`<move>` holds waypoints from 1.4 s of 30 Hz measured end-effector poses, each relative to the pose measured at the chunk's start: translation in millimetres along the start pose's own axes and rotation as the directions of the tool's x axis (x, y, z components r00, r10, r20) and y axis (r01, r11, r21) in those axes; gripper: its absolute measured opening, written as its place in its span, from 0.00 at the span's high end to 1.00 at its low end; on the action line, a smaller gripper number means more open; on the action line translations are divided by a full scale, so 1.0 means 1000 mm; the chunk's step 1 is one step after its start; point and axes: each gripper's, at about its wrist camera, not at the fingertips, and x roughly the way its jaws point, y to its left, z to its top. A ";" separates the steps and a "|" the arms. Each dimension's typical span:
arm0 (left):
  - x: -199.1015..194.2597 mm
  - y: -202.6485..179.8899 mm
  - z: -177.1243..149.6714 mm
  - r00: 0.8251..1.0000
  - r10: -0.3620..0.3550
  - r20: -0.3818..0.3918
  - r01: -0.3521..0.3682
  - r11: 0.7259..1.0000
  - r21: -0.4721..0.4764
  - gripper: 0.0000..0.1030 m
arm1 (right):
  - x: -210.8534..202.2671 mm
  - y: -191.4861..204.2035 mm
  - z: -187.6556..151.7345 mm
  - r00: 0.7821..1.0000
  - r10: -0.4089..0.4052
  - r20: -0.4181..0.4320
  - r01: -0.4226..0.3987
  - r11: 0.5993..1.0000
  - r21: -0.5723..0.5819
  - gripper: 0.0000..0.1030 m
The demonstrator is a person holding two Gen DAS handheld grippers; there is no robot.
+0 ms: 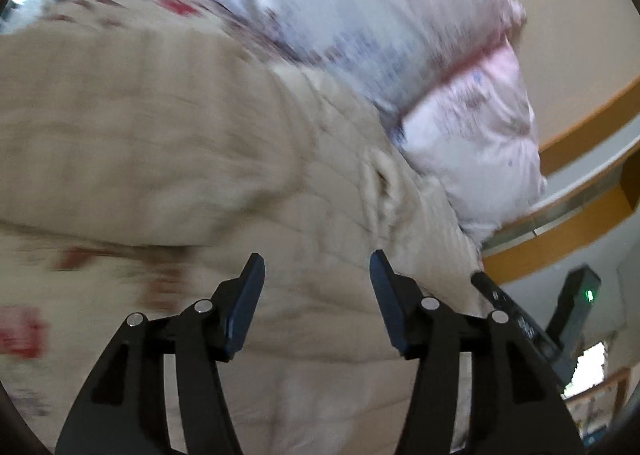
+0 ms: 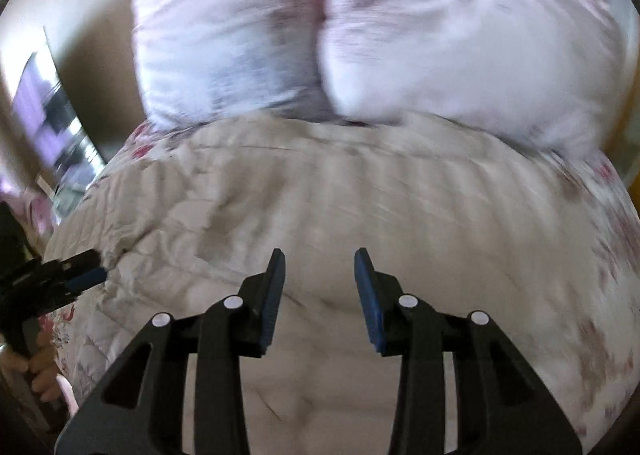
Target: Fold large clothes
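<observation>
1. Beige quilt [image 1: 168,143] spread wide over the bed, reaching from the near edge to the two pink pillows [image 2: 460,67] at the far end.
2. Left gripper [image 1: 316,275] part open above the quilt, nothing between the jaws.
3. Right gripper [image 2: 320,271] likewise part open and empty, hanging over the quilt's middle.
4. Probably soft, thick and bulky; likely heavy enough to sag and drag when lifted, not slippery.
5. Best taken at a hem or corner, pinching a full layer; the folded ridge [image 2: 360,191] across the far part offers a firm edge.
</observation>
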 end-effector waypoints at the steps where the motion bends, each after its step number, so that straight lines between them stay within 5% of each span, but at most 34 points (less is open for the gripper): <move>1: -0.009 0.005 0.000 1.000 0.022 0.021 -0.022 1.000 -0.002 0.47 | 0.015 0.015 0.006 1.000 0.010 -0.011 -0.010 0.999 -0.038 0.64; 5: -0.049 0.045 -0.001 0.988 0.109 0.107 -0.102 0.993 -0.065 0.46 | 0.062 0.054 0.014 0.996 0.045 -0.074 -0.054 0.992 -0.118 0.64; 10: -0.079 0.101 -0.005 0.977 0.155 0.148 -0.116 0.964 -0.240 0.45 | 0.109 0.083 0.007 0.980 -0.049 -0.194 0.006 0.976 -0.217 0.63; 14: -0.089 0.129 -0.003 0.968 0.158 0.193 -0.080 0.929 -0.360 0.45 | 0.093 0.076 0.009 0.979 0.015 -0.204 -0.046 0.988 -0.150 0.59; 18: -0.097 0.152 -0.002 0.953 0.162 0.258 -0.023 0.883 -0.469 0.45 | 0.065 0.064 0.006 0.981 0.084 -0.175 -0.102 0.990 -0.096 0.45; 24: -0.098 0.181 0.003 0.926 0.186 0.330 0.045 0.812 -0.582 0.48 | 0.038 0.053 0.000 0.979 0.131 -0.157 -0.144 0.986 -0.078 0.40; 30: -0.103 0.204 0.009 0.914 0.194 0.356 0.084 0.767 -0.636 0.74 | 0.023 0.040 -0.004 0.980 0.147 -0.132 -0.156 0.986 -0.061 0.39; 34: -0.111 0.196 0.019 0.907 0.207 0.368 0.064 0.794 -0.604 0.90 | 0.014 0.025 -0.005 0.986 0.129 -0.106 -0.135 0.989 -0.055 0.37; 39: -0.119 0.142 0.045 0.892 0.176 0.417 0.039 0.888 -0.458 0.94 | 0.001 -0.001 -0.006 0.993 0.095 -0.066 -0.096 0.995 -0.019 0.36; 42: -0.114 0.095 0.056 0.897 0.110 0.427 0.046 0.940 -0.339 0.94 | -0.004 -0.017 -0.008 0.995 0.084 -0.049 -0.084 0.996 0.010 0.36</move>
